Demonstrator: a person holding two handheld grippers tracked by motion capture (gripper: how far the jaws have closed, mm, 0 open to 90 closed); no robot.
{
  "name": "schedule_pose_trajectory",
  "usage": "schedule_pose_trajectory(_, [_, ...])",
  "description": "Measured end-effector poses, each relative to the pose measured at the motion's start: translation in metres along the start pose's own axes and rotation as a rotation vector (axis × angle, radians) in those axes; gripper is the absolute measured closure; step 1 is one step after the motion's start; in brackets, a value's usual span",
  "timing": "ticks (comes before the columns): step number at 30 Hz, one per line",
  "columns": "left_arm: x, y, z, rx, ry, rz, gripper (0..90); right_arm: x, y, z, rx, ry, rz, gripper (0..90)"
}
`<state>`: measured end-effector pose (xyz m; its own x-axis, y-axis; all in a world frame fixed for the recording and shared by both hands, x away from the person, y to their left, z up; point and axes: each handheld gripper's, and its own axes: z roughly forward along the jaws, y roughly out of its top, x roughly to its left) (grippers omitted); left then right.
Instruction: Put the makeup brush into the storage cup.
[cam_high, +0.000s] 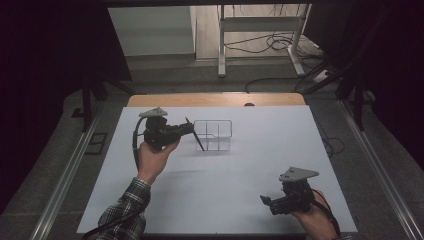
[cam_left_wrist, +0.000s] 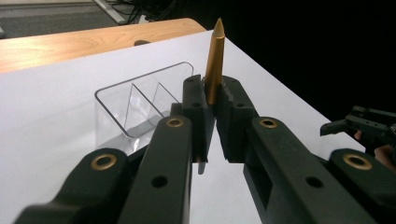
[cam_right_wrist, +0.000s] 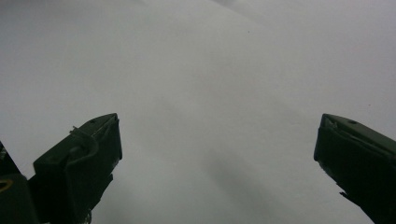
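My left gripper (cam_high: 191, 128) hovers over the white table's left middle, shut on a slim gold pen (cam_high: 199, 141) that slants down toward the sheet. In the left gripper view the gripper (cam_left_wrist: 213, 89) pinches the pen (cam_left_wrist: 217, 51) about halfway along, and its pointed tip stands up past the pads. A clear plastic organiser (cam_high: 213, 134) with dividers stands just right of the pen; the same organiser (cam_left_wrist: 140, 105) sits behind the jaws, with nothing visible inside. My right gripper (cam_high: 266, 201) rests low at the front right, open, and its jaws (cam_right_wrist: 217, 154) stand wide apart over bare white surface.
The white sheet (cam_high: 250, 170) covers a wooden table whose far edge (cam_high: 215, 99) shows. Beyond it stand a white metal frame (cam_high: 260, 30) and loose cables (cam_high: 280, 42) on the floor. Metal rails (cam_high: 70, 170) run along both sides.
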<state>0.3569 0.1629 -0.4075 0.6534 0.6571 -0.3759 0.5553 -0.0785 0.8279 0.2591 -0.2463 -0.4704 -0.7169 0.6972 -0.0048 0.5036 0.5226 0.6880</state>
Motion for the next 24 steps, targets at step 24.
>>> schedule_pose_trajectory(24, [0.013,0.028,0.001,-0.029,0.05,-0.007,83.2,-0.002,-0.003,-0.003,-0.003,-0.016,0.008,1.4])
